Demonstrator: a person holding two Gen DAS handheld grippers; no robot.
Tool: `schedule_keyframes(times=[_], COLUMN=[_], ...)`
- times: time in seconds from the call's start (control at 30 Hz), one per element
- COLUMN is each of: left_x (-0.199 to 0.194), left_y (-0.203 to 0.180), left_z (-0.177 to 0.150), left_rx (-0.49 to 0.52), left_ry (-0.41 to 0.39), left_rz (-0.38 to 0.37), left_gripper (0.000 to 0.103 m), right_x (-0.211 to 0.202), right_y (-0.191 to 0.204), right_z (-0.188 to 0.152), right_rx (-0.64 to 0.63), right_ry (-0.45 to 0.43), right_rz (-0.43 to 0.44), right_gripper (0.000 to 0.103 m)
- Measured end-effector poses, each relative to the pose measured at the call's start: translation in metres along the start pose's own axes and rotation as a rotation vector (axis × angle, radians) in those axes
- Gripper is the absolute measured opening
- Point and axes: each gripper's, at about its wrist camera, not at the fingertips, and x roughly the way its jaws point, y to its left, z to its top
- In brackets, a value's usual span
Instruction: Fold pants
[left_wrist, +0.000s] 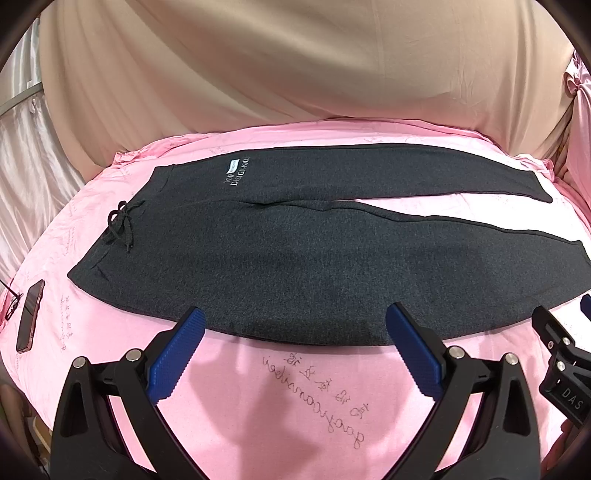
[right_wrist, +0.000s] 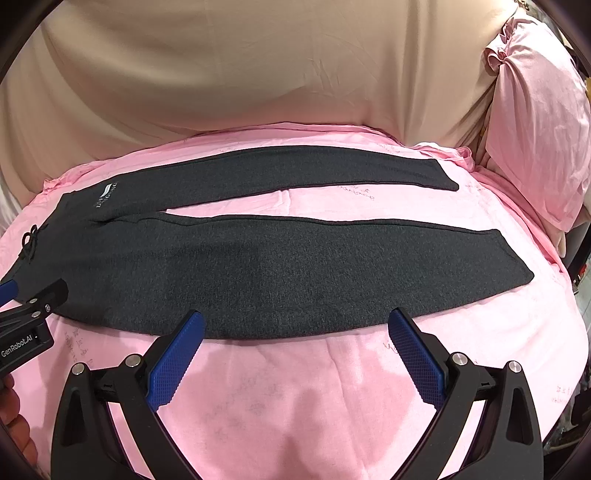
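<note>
Two legs of the pants (left_wrist: 295, 251) were spread flat across the pink sheet (left_wrist: 110, 332), their long axis running left to right, crosswise to both claws, waistband to the left. The near edge lay just ahead of the left gripper (left_wrist: 295, 328) and the right gripper (right_wrist: 295, 328); both were held wide open, empty, above bare sheet. The left was judged nearer the waist, the right nearer the cuffs. A pillow (right_wrist: 535, 129) was shown only in the right view, a phone (left_wrist: 29, 314) only in the left.
</note>
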Motion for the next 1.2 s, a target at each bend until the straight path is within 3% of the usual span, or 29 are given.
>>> schedule_keyframes(times=[1.2], left_x=[0.0081], left_y=[-0.0032], left_z=[0.0021], left_rx=[0.004], left_ry=[0.017], left_rz=[0.000], left_gripper=[0.096], right_x=[0.0069], right_y=[0.0008], right_z=[-0.0001], right_rx=[-0.002], right_ry=[0.013], right_rz=[-0.001], right_gripper=[0.098])
